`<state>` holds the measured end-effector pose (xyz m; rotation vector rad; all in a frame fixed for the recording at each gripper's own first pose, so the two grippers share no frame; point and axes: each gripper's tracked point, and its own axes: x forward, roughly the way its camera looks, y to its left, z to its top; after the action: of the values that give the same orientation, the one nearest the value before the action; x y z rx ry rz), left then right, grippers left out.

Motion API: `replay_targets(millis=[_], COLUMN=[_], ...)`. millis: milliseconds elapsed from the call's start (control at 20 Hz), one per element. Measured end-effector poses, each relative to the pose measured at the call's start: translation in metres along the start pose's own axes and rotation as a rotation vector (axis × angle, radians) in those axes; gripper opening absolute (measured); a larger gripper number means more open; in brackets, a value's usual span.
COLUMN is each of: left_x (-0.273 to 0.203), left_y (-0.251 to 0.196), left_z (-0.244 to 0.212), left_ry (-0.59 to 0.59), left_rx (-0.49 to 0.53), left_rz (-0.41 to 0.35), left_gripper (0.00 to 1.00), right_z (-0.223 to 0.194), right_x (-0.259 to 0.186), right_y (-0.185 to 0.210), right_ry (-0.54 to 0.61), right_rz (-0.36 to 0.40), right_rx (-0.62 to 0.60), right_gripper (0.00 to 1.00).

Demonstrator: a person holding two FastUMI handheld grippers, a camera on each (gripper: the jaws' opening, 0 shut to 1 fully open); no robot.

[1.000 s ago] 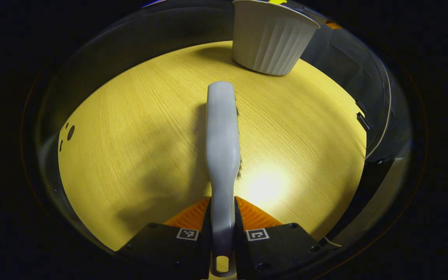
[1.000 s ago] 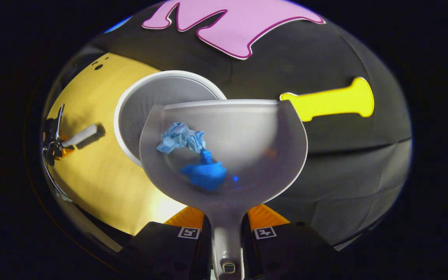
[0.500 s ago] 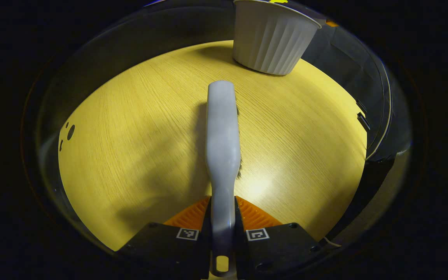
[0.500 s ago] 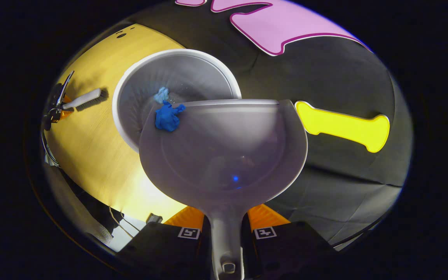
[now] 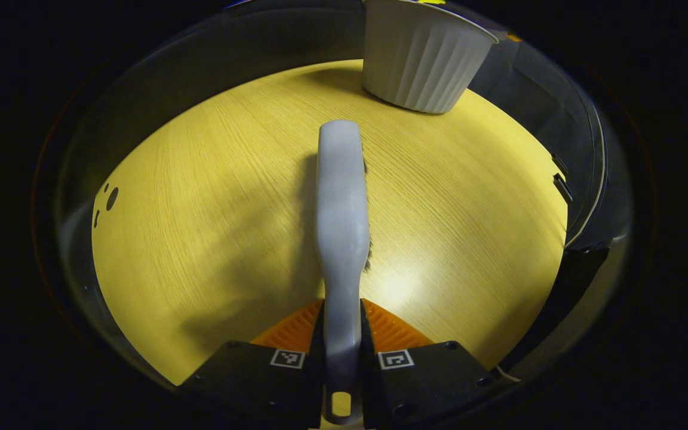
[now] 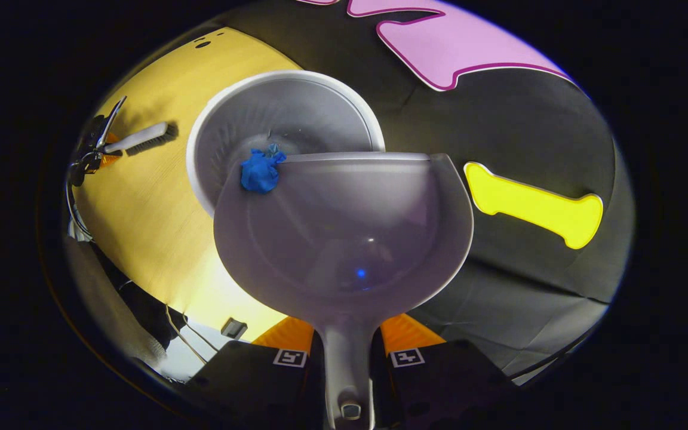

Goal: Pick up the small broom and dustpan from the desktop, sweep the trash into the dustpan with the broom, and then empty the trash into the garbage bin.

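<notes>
In the right gripper view my right gripper (image 6: 347,337) is shut on the handle of the grey dustpan (image 6: 344,230), which is tipped forward over the white ribbed garbage bin (image 6: 233,122). A dark blue crumpled wad (image 6: 259,171) clings at the pan's front left lip, over the bin's opening; a paler blue scrap shows just behind it. In the left gripper view my left gripper (image 5: 341,325) is shut on the handle of the grey small broom (image 5: 340,197), held low over the wooden desktop (image 5: 212,203). The bin (image 5: 423,57) stands ahead of it to the right. Far left in the right gripper view the broom (image 6: 138,138) and left gripper (image 6: 90,156) are small.
The desktop (image 6: 141,197) is a round yellow wood surface with small holes (image 5: 110,198) near its left edge. Black cloth walls close in behind the bin and to the right. Cables and a small dark box (image 6: 233,327) lie below the desk's near edge.
The dustpan tipped further over the bin; the blue wads slid from the pan's middle to its front lip, and the paler one dropped past it. The broom has barely moved.
</notes>
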<state>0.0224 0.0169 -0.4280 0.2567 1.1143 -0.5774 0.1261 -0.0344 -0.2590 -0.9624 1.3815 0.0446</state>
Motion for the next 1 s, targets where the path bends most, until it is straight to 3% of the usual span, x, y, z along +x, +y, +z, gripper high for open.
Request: replay_targets(millis=[150,300,550,750,1000], left_x=[0.000,0.001,0.002,0.005,0.007], left_y=[-0.003,-0.005,-0.006,-0.005,-0.004], left_z=[-0.001,-0.002,-0.004,-0.007,-0.011], left_ry=[0.002,0.004,0.003,-0.001,-0.003], left_rx=[-0.024,-0.029,-0.046,-0.060,-0.077], left_rz=[0.006,0.023,0.033,0.044,0.043], left_gripper=[0.30,0.34,0.27,0.30,0.30], right_z=[0.000,0.003,0.005,0.007,0.008], right_x=[0.001,0.000,0.003,0.006,0.011], right_y=[-0.012,-0.006,-0.006,-0.003,-0.007], right_ry=[0.005,-0.013,-0.017,-0.034,-0.057], right_rz=[-0.083,-0.074,-0.061,-0.040,-0.089], right_rx=[-0.053,-0.078,-0.099,-0.098,-0.153], right_gripper=[0.35,0.36,0.36,0.36,0.36])
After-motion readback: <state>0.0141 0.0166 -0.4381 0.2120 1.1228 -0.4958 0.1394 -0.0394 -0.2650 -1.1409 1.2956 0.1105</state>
